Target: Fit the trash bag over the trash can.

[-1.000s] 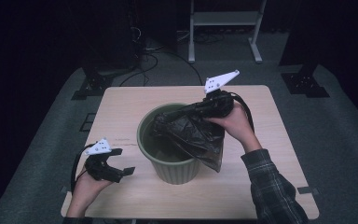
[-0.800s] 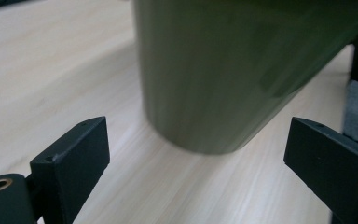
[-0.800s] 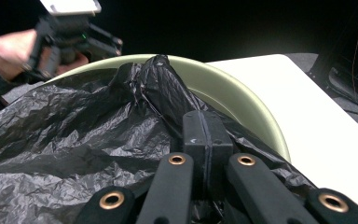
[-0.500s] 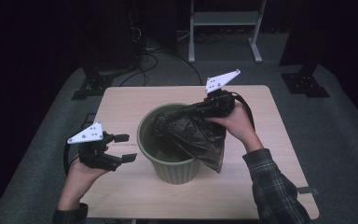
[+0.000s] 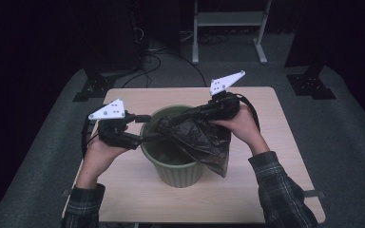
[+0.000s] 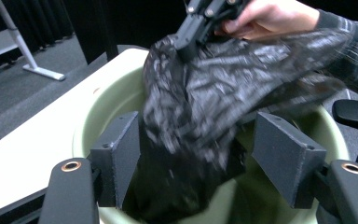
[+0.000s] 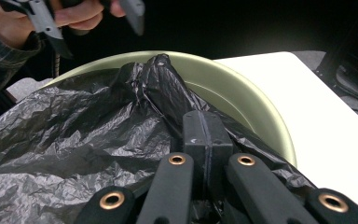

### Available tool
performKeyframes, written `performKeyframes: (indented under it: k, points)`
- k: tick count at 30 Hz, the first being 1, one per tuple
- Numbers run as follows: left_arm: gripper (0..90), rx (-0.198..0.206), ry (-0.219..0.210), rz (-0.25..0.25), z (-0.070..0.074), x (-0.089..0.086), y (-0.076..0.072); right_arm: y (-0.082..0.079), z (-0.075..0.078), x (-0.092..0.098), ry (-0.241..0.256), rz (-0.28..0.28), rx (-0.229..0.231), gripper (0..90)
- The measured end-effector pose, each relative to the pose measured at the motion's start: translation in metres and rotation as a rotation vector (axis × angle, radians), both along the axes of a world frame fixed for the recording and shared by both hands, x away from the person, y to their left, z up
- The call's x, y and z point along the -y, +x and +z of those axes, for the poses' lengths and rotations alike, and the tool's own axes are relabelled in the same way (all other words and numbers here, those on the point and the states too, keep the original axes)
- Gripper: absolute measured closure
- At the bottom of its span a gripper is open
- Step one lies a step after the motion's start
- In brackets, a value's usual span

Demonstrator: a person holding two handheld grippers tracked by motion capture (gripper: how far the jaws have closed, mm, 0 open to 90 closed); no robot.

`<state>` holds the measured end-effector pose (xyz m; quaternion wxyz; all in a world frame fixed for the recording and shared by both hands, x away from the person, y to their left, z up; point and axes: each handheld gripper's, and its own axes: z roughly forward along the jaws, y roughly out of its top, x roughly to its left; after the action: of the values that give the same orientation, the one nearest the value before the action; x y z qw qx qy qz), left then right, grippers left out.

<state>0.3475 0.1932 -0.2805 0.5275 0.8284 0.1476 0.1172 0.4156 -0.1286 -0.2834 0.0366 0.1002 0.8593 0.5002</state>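
Observation:
A pale green bin point(image 5: 176, 168) stands in the middle of the wooden table point(image 5: 285, 147). A crinkled black plastic bag point(image 5: 204, 142) hangs partly inside it and spills over its right rim. My right gripper point(image 5: 168, 122) reaches in from the right and is shut on a bunched corner of the bag point(image 7: 163, 88), pinched between its jaws point(image 7: 205, 133). My left gripper point(image 5: 147, 128) is at the bin's left rim, open. In the left gripper view its pads point(image 6: 121, 158) stand on either side of the hanging bag point(image 6: 200, 112) without pressing it, with the right gripper point(image 6: 189, 37) above.
The bin's rim point(image 7: 256, 107) curves round the bag, with bare table point(image 7: 326, 121) to its right. Beyond the table are a white metal rack point(image 5: 228, 19), floor cables point(image 5: 147, 52) and black stand bases point(image 5: 311, 83). Bare tabletop lies in front of the bin.
My left gripper has come up from the table's front-left corner and moved right to the bin's rim, its open jaws now around the bag. The right gripper still holds the bag in place.

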Motion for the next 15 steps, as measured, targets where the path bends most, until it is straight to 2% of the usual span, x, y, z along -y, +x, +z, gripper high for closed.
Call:
performKeyframes:
  k: [3, 5, 6, 11, 13, 14, 15]
  points:
    - [31.4, -0.006, 0.015, -0.015, 0.004, 0.013, 0.014, 0.0, -0.001, 0.0, -0.004, 0.004, -0.006, 90.0]
    - [31.7, -0.01, 0.019, -0.018, 0.005, 0.016, 0.017, 0.0, -0.001, 0.001, -0.003, 0.004, -0.007, 90.0]
    - [32.7, -0.013, 0.042, -0.028, 0.006, 0.023, 0.022, 0.0, -0.001, 0.001, 0.001, 0.009, -0.009, 90.0]
    - [36.4, -0.028, 0.085, -0.051, 0.004, 0.036, 0.032, 0.0, 0.0, 0.001, 0.008, 0.018, -0.009, 90.0]
    - [46.5, -0.042, 0.099, -0.06, 0.001, 0.042, 0.036, 0.0, 0.0, 0.0, 0.009, 0.025, -0.009, 90.0]
    - [46.5, -0.05, 0.107, -0.067, 0.0, 0.044, 0.038, 0.0, 0.0, 0.0, 0.009, 0.025, -0.009, 90.0]
    - [52.9, -0.06, 0.115, -0.069, -0.001, 0.045, 0.039, 0.0, -0.001, 0.0, 0.008, 0.024, -0.009, 90.0]
